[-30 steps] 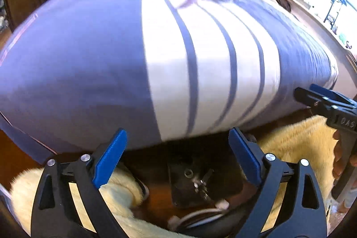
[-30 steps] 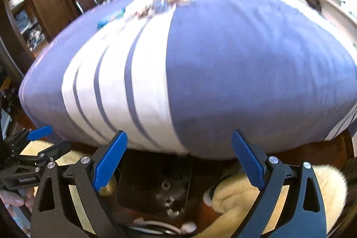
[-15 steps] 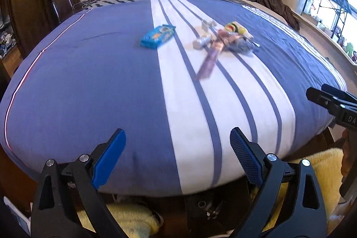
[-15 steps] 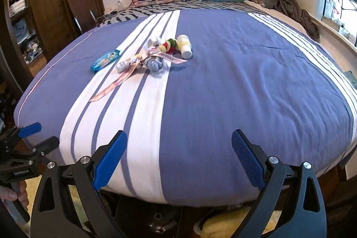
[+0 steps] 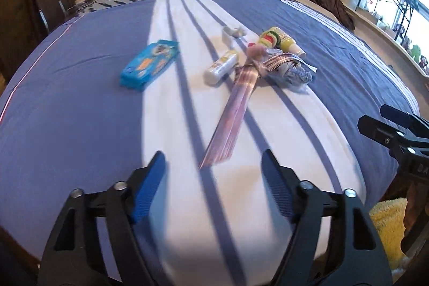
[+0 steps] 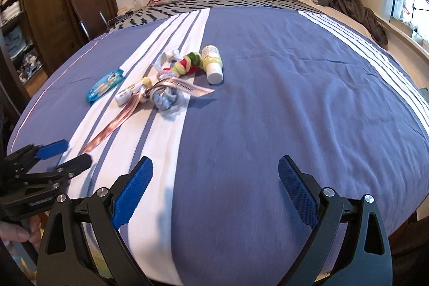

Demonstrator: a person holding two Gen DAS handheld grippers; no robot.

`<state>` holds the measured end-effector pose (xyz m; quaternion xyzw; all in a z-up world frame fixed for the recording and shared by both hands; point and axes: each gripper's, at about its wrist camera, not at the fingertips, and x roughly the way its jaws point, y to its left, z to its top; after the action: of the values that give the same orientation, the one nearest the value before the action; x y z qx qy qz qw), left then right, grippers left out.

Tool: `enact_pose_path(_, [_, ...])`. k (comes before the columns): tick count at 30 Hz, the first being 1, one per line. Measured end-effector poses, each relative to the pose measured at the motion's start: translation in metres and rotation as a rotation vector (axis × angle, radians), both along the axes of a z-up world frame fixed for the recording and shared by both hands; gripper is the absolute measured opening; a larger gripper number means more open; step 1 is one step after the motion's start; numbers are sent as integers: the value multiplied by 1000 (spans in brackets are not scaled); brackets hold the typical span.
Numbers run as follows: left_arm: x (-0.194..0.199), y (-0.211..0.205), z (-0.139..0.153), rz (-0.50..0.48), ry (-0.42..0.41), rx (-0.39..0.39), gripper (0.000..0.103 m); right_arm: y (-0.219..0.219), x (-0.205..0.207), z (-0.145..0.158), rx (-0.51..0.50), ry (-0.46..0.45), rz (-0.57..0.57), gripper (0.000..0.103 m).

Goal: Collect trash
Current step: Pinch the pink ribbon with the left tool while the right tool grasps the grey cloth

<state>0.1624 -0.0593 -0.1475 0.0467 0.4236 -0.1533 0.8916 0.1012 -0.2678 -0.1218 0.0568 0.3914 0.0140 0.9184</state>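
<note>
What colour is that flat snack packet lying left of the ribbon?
Bright blue snack packet with orange print, clearest in the left wrist view.

Our left tool has two black plastic arms with holes shaped like triangles. Each arm ends in a bright blue pad with a bumpy face. Round silver screws shine where the parts join. Our right tool looks just the same: black arms, blue bumpy pads and silver screws. White letters mark its black side.
</note>
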Motion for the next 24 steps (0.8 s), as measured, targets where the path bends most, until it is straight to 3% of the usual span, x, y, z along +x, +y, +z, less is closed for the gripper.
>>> enact_pose_path(9, [36,-23,-7,-42,-6,-19,45,-3,25,1,10,-2,-5,95])
enact_pose_path(14, [47,-27,-7,-61,-5,-24,6,-2,36,0,16,2,-1,95])
enact_pose_path(16, [48,-25,-7,-63,-7,-26,0,1,39,0,16,3,5,95])
enact_pose_path(24, [39,12,18,25,-74,-26,0,18,49,0,15,0,43,95])
